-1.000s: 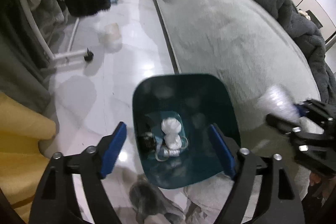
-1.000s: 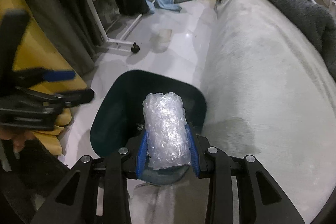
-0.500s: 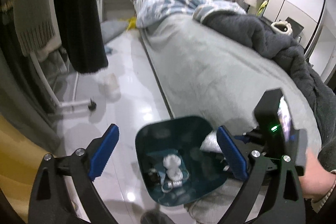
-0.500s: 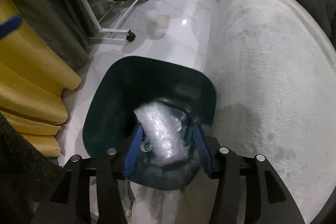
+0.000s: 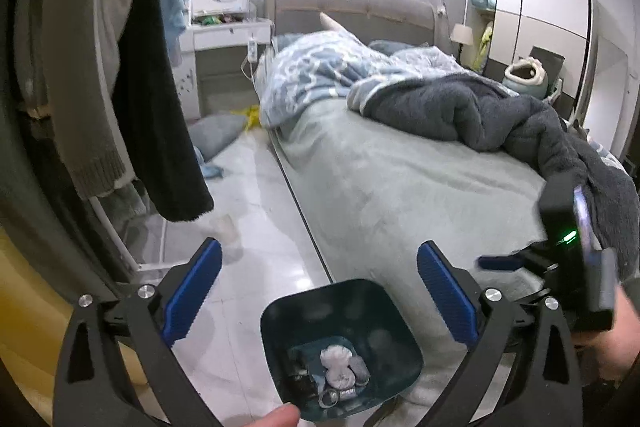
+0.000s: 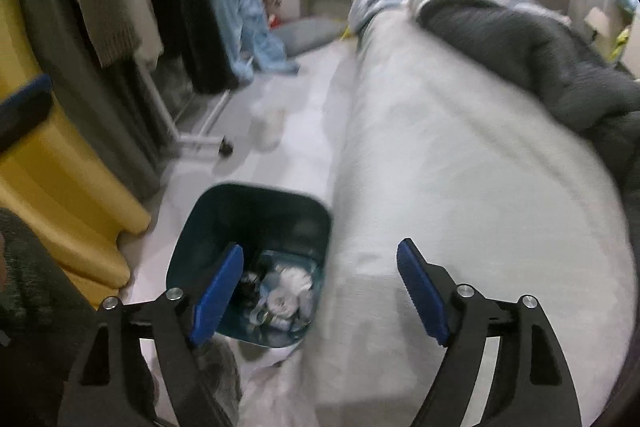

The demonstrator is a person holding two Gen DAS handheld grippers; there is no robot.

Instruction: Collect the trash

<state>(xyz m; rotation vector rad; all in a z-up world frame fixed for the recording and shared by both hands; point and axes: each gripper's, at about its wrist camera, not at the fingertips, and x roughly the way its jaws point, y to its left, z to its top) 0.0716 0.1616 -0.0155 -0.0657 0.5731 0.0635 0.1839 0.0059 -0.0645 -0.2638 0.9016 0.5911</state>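
Note:
A dark teal trash bin (image 5: 400, 319) (image 6: 200, 227) stands on the floor beside the bed. White crumpled trash (image 5: 338, 363) (image 6: 290, 287) and small dark bits lie at its bottom. My left gripper (image 5: 318, 291) is open and empty, held above the bin. My right gripper (image 6: 320, 291) is open and empty, above the bin's right edge and the bed's side. The right gripper's body shows at the right edge of the left wrist view (image 5: 568, 267).
A grey bed (image 5: 400, 179) (image 6: 460, 167) with a dark blanket (image 5: 500, 115) fills the right. Hanging clothes on a rack (image 5: 152, 107) (image 6: 188, 7) and yellow fabric (image 6: 60, 179) are on the left. A translucent container (image 6: 268, 125) stands on the white floor.
My right gripper opened and let the bubble wrap fall into the bin, then rose. Both grippers have lifted and tilted up, so the room shows more.

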